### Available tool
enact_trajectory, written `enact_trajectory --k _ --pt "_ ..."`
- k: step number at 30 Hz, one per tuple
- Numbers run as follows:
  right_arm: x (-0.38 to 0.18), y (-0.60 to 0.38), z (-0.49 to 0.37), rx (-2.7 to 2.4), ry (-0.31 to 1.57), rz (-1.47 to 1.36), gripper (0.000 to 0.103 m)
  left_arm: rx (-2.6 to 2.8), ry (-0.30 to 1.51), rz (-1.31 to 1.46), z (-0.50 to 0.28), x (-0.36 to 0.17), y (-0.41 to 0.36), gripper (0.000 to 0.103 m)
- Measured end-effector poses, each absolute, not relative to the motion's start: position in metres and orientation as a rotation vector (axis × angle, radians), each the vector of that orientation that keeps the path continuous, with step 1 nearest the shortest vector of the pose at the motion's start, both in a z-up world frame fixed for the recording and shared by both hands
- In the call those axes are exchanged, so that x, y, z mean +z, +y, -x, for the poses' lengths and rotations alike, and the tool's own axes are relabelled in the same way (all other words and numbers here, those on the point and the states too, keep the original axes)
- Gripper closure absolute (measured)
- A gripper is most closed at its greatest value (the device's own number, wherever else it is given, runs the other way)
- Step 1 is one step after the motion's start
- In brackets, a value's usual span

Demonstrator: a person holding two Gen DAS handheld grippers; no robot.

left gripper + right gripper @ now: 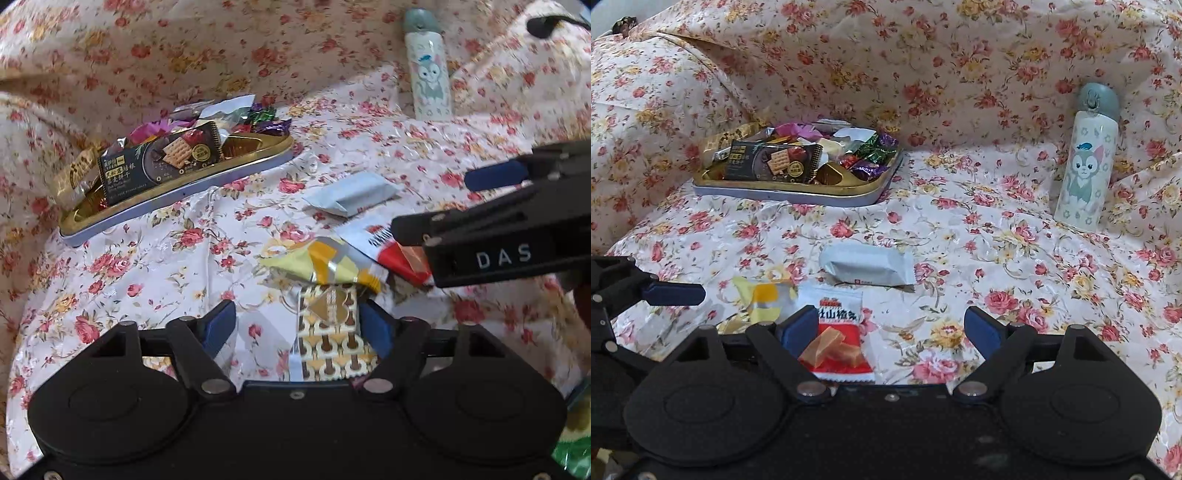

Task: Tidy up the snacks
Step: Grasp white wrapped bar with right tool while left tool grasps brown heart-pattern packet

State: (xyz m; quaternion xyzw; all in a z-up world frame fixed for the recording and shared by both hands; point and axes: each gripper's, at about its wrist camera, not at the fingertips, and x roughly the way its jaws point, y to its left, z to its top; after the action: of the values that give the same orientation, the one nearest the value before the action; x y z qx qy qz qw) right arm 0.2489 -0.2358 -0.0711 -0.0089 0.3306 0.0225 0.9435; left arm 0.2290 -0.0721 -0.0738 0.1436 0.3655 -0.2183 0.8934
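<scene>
A gold-lined tin tray (pixel 236 168) (pixel 879 194) holds a dark cracker packet (pixel 162 157) (pixel 772 162) and several wrapped candies. Loose snacks lie on the floral cloth: a grey-white packet (pixel 351 194) (pixel 868 266), a yellow packet (pixel 325 262) (pixel 764 299), a red-and-white packet (pixel 399 251) (pixel 842 332) and a brown-patterned packet (pixel 332 332). My left gripper (pixel 299 325) is open, its jaws either side of the brown-patterned packet. My right gripper (pixel 890 328) is open, its left finger (pixel 798 330) over the red-and-white packet.
A white cartoon-print bottle (pixel 430 70) (pixel 1086 158) stands at the back right. The floral cloth (pixel 997 229) rises in folds behind the tray. The right gripper's arm (pixel 498 240) crosses the left wrist view at right; the left gripper (pixel 646 291) shows at the right wrist view's left edge.
</scene>
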Motion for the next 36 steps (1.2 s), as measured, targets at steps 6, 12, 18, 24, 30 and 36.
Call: enact_trajectory --k 6,12,18,24,30,36 --pt "-0.074 -0.235 -0.260 0.054 0.683 0.008 0.013 -0.437 0.761 -0.266 -0.244 -0.075 -0.064 0.041" --pt "-0.076 -0.229 -0.265 0.062 0.682 0.017 0.013 -0.395 0.764 -0.245 -0.259 -0.076 -0.051 0.041" --pt "-0.075 -0.226 -0.273 0.060 0.671 0.037 0.013 -0.385 0.793 -0.171 -0.274 -0.078 -0.031 0.040" --pt "-0.073 -0.228 -0.292 0.020 0.654 0.038 0.013 -0.391 0.781 -0.159 -0.275 -0.080 -0.023 0.040" --pt "-0.067 -0.239 -0.329 -0.066 0.660 -0.057 0.013 -0.388 0.790 -0.148 -0.277 -0.079 -0.022 0.039" --pt "-0.073 -0.246 -0.360 -0.125 0.726 -0.067 0.014 -0.398 0.784 -0.149 -0.276 -0.080 -0.022 0.039"
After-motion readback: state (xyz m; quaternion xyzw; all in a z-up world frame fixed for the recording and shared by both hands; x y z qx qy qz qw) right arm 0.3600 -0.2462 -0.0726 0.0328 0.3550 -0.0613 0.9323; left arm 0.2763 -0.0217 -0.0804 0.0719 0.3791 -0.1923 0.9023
